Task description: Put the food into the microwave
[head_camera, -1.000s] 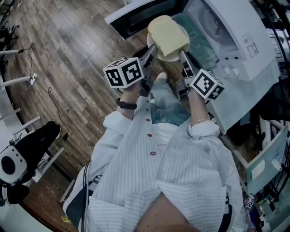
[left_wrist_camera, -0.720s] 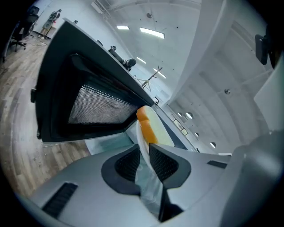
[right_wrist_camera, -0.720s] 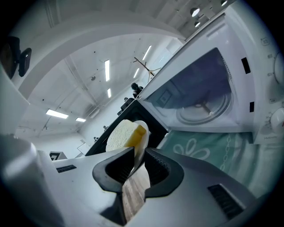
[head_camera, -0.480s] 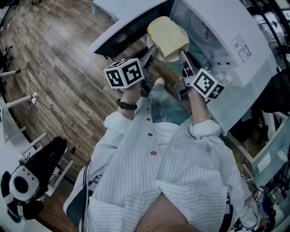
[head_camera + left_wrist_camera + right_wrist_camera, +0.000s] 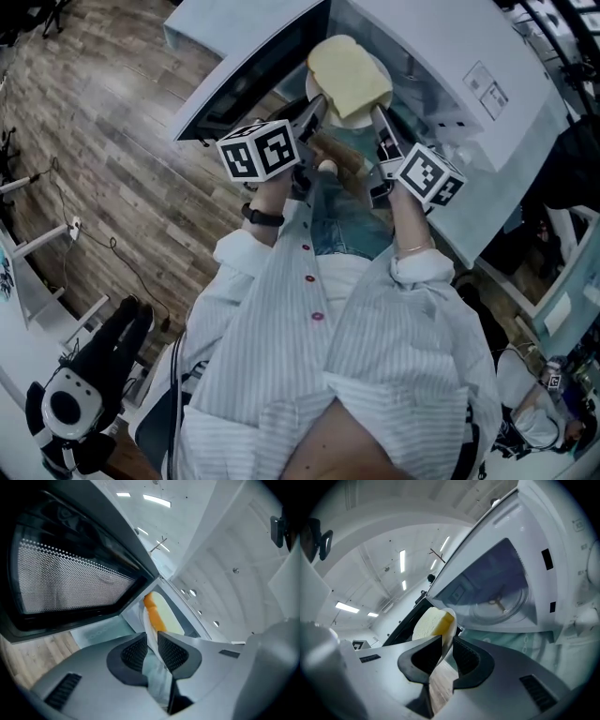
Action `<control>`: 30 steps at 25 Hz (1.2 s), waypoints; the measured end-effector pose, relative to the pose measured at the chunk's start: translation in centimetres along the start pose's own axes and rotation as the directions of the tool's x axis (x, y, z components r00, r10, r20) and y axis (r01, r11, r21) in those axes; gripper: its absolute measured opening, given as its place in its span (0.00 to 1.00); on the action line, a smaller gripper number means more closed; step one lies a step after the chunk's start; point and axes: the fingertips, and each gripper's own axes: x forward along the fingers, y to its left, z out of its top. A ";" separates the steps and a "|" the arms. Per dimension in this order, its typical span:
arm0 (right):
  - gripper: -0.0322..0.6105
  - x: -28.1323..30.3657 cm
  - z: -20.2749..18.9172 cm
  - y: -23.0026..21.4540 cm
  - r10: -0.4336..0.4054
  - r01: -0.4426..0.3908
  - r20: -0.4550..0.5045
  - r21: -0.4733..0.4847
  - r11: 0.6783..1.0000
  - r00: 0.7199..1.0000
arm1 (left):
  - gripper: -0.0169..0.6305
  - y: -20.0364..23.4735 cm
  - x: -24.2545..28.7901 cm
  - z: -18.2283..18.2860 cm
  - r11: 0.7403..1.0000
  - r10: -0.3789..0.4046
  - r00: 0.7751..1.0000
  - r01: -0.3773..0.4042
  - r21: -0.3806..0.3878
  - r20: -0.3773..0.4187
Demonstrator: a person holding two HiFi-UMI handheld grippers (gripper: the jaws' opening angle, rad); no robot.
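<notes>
A white plate (image 5: 371, 112) carries a thick pale-yellow slice of bread (image 5: 347, 73). My left gripper (image 5: 317, 105) is shut on the plate's left rim (image 5: 149, 631); my right gripper (image 5: 377, 114) is shut on its right rim (image 5: 446, 644). The bread (image 5: 159, 616) (image 5: 431, 623) shows edge-on past both pairs of jaws. The plate hangs in front of the white microwave (image 5: 469, 56), whose cavity with its glass turntable (image 5: 501, 599) lies open ahead. Its dark-windowed door (image 5: 253, 70) (image 5: 70, 583) swings out to the left.
The microwave stands on a pale counter (image 5: 497, 202) at the right. Wooden floor (image 5: 122, 159) lies below and left. A black-and-white machine (image 5: 66, 408) stands at lower left, and shelving with clutter (image 5: 562, 309) fills the right edge.
The view has closed in on the microwave: door and cavity have slid down-left toward the plate. Both grippers keep their hold on the plate.
</notes>
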 end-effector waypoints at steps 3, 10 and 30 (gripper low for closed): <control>0.18 -0.4 0.4 -0.6 -0.022 0.021 0.024 0.023 1.000 0.999 | 0.14 -0.5 0.9 -0.1 1.000 -0.019 0.999 0.020 0.010 -0.040; 0.18 -0.8 1.3 -1.6 -0.081 0.073 0.092 0.088 0.993 0.993 | 0.14 -1.6 2.9 0.7 0.995 -0.076 0.990 0.083 0.060 -0.120; 0.18 -0.3 1.2 -4.1 -0.225 0.198 0.158 0.170 0.965 0.961 | 0.14 -0.5 6.9 0.2 0.982 -0.146 0.949 0.173 0.073 -0.279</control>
